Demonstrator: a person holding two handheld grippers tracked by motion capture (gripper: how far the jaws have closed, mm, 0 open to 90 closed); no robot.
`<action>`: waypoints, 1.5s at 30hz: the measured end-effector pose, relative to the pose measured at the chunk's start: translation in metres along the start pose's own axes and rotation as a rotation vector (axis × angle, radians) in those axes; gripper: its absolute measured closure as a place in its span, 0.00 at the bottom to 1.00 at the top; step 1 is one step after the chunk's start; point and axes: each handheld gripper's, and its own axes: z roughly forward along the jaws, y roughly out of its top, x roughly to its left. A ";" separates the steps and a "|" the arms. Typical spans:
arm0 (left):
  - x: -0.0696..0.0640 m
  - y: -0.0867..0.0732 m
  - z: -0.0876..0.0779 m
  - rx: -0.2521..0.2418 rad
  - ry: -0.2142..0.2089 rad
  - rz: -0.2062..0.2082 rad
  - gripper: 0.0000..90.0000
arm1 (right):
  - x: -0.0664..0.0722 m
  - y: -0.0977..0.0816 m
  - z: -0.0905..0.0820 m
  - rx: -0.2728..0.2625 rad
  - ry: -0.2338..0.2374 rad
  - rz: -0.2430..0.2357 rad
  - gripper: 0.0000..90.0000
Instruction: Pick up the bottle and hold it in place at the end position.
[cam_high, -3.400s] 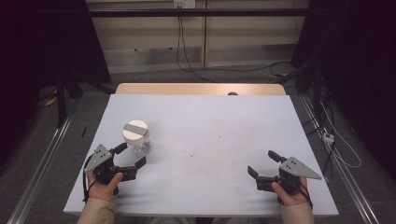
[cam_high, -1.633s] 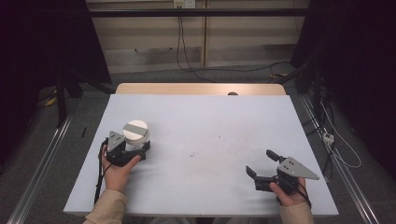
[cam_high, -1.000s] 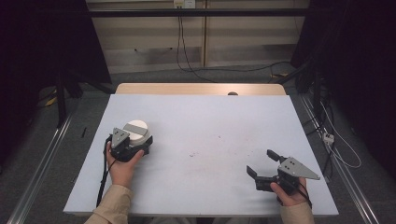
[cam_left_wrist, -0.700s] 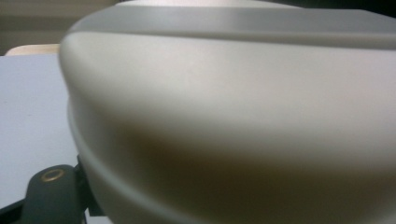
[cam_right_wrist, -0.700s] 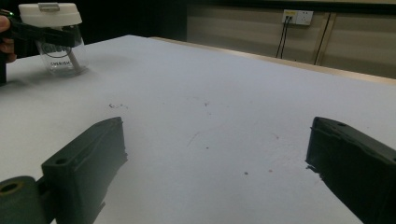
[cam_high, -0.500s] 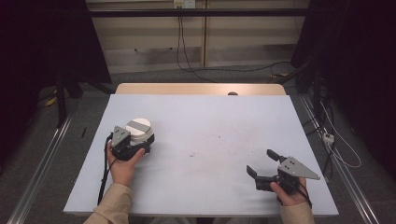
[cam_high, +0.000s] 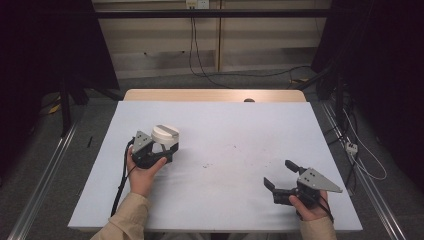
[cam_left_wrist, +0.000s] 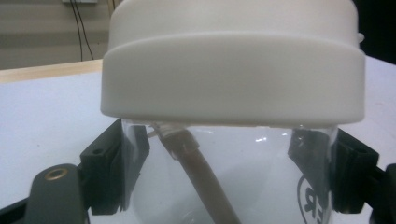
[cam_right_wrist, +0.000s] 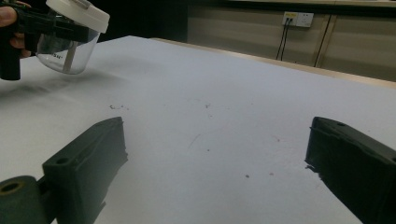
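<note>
Fingers (cam_left_wrist: 109, 170) of the left gripper (cam_high: 159, 150) are clamped on the clear body of the cup (cam_high: 165, 140), one black pad on each side just under its white lid (cam_left_wrist: 233, 60), and they have only just finished closing onto it. That cup sits in the left half of the table (cam_high: 225, 130), tipped a little in the right gripper view, where its lid slants and its base looks just off the white top. A brown stick leans inside the clear wall, and some black lettering shows low on the side. Over to the right now: the right gripper (cam_high: 282, 175) hovers near the front right of the table, well apart from the cup. Its two black jaws stand wide open with bare tabletop between them, and nothing is in its grasp.
</note>
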 end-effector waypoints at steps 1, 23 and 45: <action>0.000 0.000 0.000 0.006 0.003 0.005 0.21 | 0.000 0.000 0.000 0.000 0.000 0.000 0.05; -0.010 0.005 0.014 -0.051 -0.058 0.028 0.21 | -0.001 0.000 -0.001 -0.004 -0.007 -0.001 0.05; -0.025 0.014 0.039 -0.090 -0.102 0.057 0.21 | -0.002 0.000 -0.002 -0.008 -0.011 0.003 0.05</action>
